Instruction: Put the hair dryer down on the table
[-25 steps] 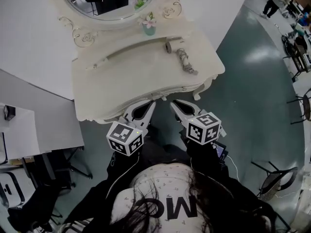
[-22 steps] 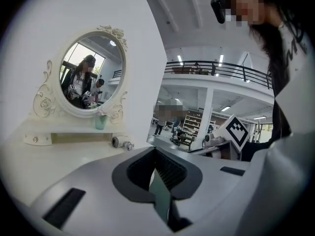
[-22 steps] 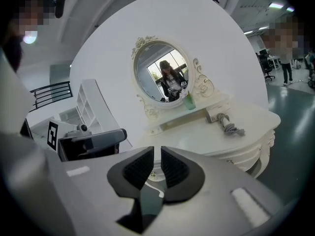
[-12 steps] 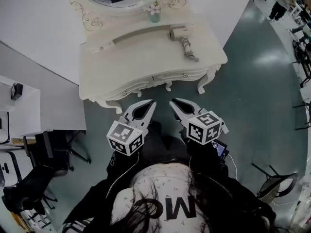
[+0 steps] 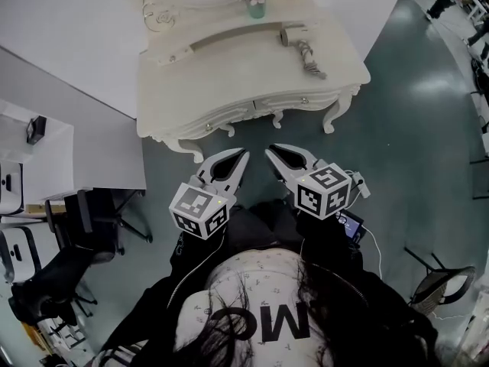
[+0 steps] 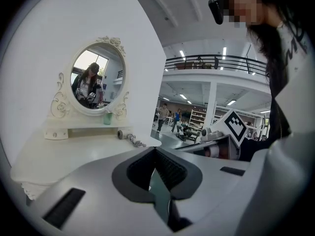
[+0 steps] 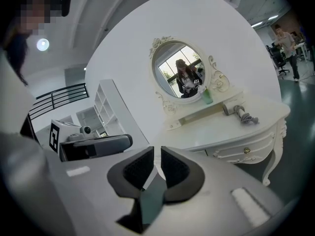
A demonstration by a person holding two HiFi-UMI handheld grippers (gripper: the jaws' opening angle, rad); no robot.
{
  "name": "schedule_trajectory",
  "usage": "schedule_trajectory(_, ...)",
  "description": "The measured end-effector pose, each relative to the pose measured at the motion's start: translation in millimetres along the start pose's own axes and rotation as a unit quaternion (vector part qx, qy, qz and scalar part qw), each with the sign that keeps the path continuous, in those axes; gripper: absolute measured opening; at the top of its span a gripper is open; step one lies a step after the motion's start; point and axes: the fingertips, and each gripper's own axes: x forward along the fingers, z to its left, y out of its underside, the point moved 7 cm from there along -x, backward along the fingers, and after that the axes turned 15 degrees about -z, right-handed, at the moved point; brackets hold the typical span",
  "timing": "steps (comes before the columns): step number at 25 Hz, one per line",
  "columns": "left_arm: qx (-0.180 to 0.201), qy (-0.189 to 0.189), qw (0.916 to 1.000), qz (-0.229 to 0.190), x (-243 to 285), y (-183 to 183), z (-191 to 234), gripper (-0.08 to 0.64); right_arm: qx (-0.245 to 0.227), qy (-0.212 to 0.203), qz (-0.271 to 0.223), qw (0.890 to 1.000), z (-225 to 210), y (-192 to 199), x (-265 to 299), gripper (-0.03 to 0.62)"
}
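Observation:
The hair dryer [image 5: 293, 35] lies on the white dressing table [image 5: 229, 90] near its right end, its coiled cord [image 5: 312, 61] trailing toward the front edge. It also shows as a small hair dryer [image 6: 121, 134] in the left gripper view and as a hair dryer [image 7: 234, 109] in the right gripper view. My left gripper [image 5: 243, 154] and right gripper [image 5: 269, 151] hang side by side over the floor, short of the table's front edge and close to the person's body. Both are shut and empty: left gripper [image 6: 155, 150], right gripper [image 7: 157, 149].
A small green vase [image 5: 256, 6] with flowers stands below the oval mirror [image 7: 182, 75] at the table's back. A white desk [image 5: 69, 151] and a black office chair [image 5: 84, 228] stand at the left. Another chair [image 5: 443, 281] is at the lower right, on green floor.
In the head view the dressing table has slid up and to the right, away from the grippers. Both grippers have stayed shut and empty in front of the body.

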Motion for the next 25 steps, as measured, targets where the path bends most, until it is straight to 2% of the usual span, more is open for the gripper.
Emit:
schedule_trajectory(5, -0.004, 0.004, 1.0, -0.005, -27.5, 0.0, 7.3, 0.0, -0.008, 0.0, 0.005, 1.0, 26.9, 13.4, 4.6, 0.054)
schedule_trajectory(13, -0.016, 0.015, 0.9997, -0.007, -91.9, 0.1, 20.6, 0.0, -0.018, 0.024, 0.01, 0.999, 76.8, 40.2, 10.0, 0.052)
schedule_trajectory(25, -0.022, 0.018, 0.9994, -0.018, -164.0, 6.5, 34.3, 0.0, -0.031, 0.018, 0.025, 0.999, 143.2, 83.2, 18.2, 0.041)
